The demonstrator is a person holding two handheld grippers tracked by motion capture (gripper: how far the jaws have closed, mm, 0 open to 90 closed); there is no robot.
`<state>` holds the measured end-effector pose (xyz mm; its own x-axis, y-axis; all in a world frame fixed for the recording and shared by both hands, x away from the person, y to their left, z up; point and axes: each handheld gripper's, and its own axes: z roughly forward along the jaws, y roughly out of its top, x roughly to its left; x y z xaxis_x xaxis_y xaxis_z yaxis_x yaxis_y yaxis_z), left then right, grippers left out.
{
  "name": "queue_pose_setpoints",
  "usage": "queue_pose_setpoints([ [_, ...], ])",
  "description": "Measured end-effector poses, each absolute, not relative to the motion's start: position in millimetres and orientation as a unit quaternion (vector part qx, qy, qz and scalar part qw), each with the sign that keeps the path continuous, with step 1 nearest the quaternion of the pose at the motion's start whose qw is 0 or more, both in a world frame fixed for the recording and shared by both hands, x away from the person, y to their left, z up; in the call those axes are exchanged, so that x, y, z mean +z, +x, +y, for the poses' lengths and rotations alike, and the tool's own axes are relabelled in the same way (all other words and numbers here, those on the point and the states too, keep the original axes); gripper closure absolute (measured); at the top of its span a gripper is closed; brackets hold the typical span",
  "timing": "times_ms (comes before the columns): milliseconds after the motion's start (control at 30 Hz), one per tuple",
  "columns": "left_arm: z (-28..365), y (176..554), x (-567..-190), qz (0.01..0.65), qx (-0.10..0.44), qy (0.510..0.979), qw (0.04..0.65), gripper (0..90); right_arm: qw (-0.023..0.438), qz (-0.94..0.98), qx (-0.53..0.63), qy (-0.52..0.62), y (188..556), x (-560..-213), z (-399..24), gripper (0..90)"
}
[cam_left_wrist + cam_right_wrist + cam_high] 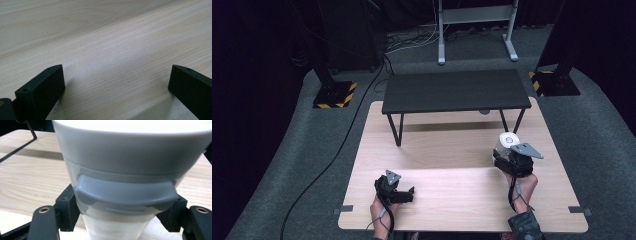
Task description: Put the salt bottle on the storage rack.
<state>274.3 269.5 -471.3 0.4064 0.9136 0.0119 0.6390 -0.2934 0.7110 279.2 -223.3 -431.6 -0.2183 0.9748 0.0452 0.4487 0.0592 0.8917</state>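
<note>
Dark grey carpet [312, 150] surrounded a pale wooden rectangular tabletop [452, 200], with black drapery beyond and two black stands on yellow-and-black striped bases [334, 95] at the far left and far right. A low black rectangular shelf on thin black metal legs [456, 91] stood on the far part of the tabletop, its front edge spanning most of the table's width; bare wood lay open between that shelf and the near edge. Small grey tabs [346, 208] marked the near corners of the tabletop.

The left gripper [404, 194], held by the person's left hand [382, 212], rested low over the near-left part of the wood, well apart from the shelf and close to the near edge. In the left gripper view its two black jaws stood wide apart with nothing but wood grain [112, 57] between them.

The right gripper [507, 159], held by the person's right hand [522, 187], sat near the right edge of the tabletop, just in front of the shelf's right leg. Its jaws were closed against the sides of a translucent white plastic cup with a white lid and grey band [125, 170], held upright. From above, the cup's white round lid [509, 139] showed just beyond the gripper's grey three-cornered plate. Open wood separated the two grippers.
</note>
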Motion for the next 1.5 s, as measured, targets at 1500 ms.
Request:
queue_pose_setpoints([
  [1500, 269.3, 273.8, -471.4, 0.500, 0.215, 0.775, 0.320, 0.2, 0.323, 0.672, 0.435, 0.505, 299.0, -351.4, -223.7, 28.9],
])
